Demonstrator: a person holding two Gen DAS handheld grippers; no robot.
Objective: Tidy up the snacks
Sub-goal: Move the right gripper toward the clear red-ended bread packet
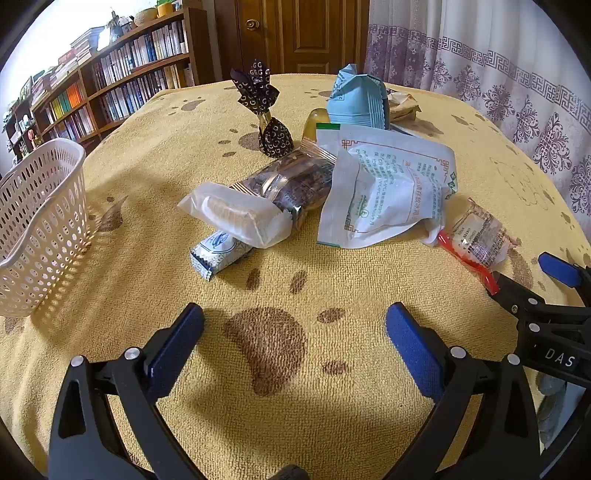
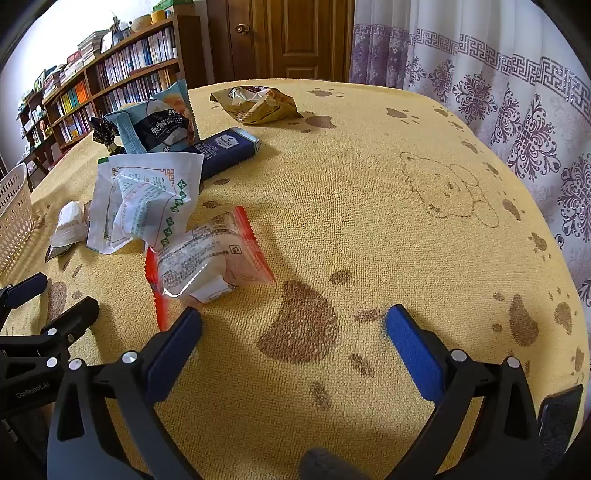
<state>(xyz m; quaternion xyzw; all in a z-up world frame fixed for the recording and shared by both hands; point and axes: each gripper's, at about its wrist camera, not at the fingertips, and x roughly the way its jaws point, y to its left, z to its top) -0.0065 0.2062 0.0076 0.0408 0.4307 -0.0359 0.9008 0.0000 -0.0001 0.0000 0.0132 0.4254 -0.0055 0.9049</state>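
A heap of snacks lies mid-table on a yellow paw-print cloth [image 1: 147, 177]. It holds a white-and-green packet [image 1: 388, 192] [image 2: 147, 199], a clear bag of dark pieces [image 1: 291, 181], a pale wafer pack [image 1: 236, 214], a small white-blue bar [image 1: 218, 254] and a red-edged clear packet [image 1: 476, 240] [image 2: 207, 258]. A white perforated basket [image 1: 37, 229] [image 2: 13, 214] stands at the left. My left gripper [image 1: 295, 347] is open and empty, short of the heap. My right gripper [image 2: 293, 347] is open too, its left finger [image 2: 173, 347] just below the red-edged packet.
Farther back lie a dark foil-wrapped sweet [image 1: 266, 114], a light blue bag [image 1: 358, 99] [image 2: 155, 122], a navy box [image 2: 225, 151] and a tan packet [image 2: 258, 103]. A bookshelf [image 1: 110, 85], a wooden door [image 1: 295, 33] and a patterned curtain [image 2: 480, 81] surround the table.
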